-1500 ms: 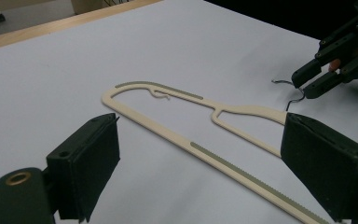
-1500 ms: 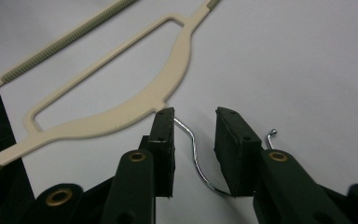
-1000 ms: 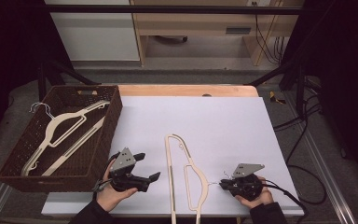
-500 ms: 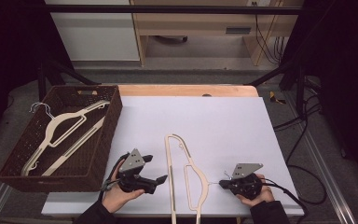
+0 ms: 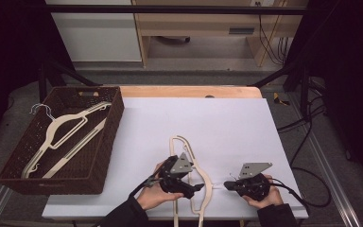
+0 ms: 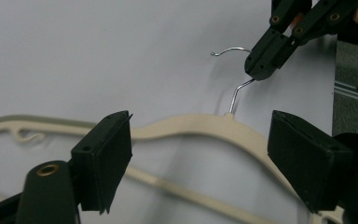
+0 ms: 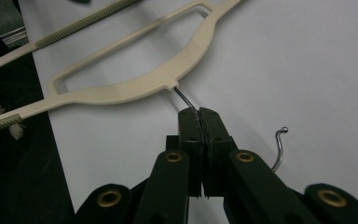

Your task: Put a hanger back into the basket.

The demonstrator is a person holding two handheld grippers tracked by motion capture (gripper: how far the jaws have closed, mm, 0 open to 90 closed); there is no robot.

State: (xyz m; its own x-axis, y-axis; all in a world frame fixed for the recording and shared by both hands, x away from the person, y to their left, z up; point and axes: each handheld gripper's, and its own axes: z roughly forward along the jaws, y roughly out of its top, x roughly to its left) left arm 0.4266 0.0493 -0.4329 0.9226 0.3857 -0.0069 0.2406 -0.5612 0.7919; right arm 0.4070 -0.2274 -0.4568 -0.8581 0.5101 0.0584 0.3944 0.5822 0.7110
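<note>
The right hand-held gripper [image 7: 199,116] is clamped on the thin metal hook of the cream plastic clothes hanger [image 7: 135,86] lying on the white desk [image 5: 227,123]. The left hand-held gripper [image 6: 200,144] has just been closing, jaws apart astride the hanger's shoulder, pads not pressing it

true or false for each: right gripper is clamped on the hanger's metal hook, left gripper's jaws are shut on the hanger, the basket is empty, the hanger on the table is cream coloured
1. The right gripper is clamped on the metal hook of the cream hanger. True.
2. The left gripper is shut on the hanger. False: its jaws stand apart, either side of the hanger's top.
3. The wicker basket is empty. False: it holds hangers.
4. The hanger on the table is cream. True.
</note>
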